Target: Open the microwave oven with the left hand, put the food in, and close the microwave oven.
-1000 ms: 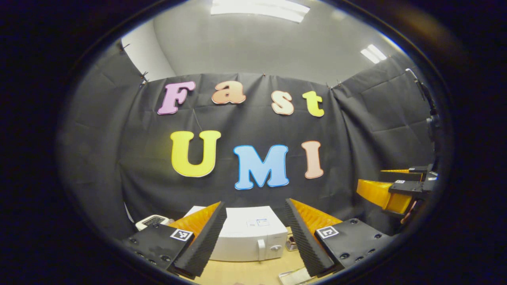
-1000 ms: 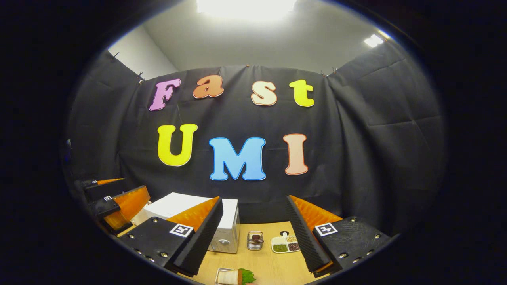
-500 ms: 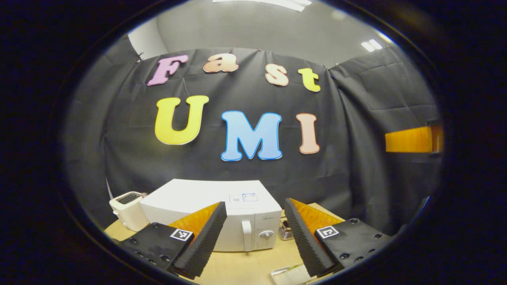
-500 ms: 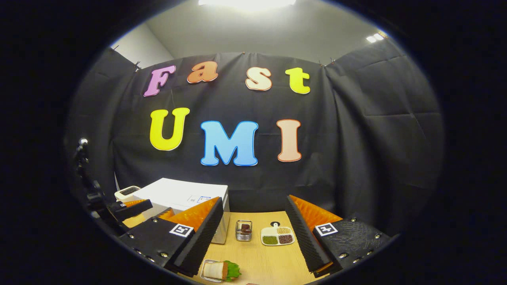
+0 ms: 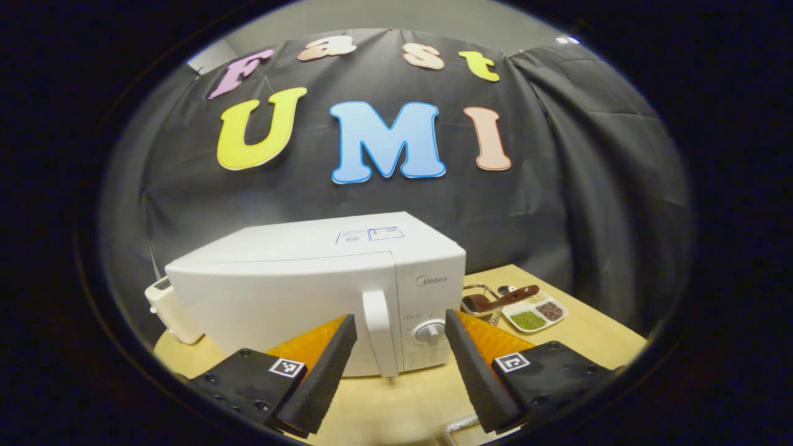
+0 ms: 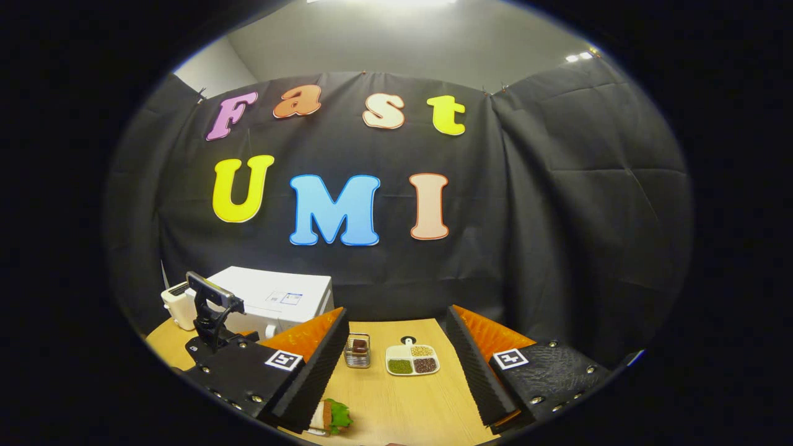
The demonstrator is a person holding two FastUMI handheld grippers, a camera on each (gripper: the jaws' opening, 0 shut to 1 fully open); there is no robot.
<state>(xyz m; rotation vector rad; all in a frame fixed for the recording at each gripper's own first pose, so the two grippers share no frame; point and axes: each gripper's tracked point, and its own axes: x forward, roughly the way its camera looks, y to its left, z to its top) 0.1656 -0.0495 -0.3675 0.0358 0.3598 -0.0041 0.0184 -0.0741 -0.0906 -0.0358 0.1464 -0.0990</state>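
Both grippers gaping wide, holding nothing; left gripper [image 5: 396,365] facing microwave [image 5: 310,291] w/ stiff vertical door handle [image 5: 379,334], the spot to grab.

toaster [image 5: 170,310] left of microwave [image 5: 310,279], divided dish [image 5: 534,311] to its right.

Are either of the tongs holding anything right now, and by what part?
Nothing is held. The left tongs stand open in front of the microwave door handle, not touching it. The right tongs are open over the table.
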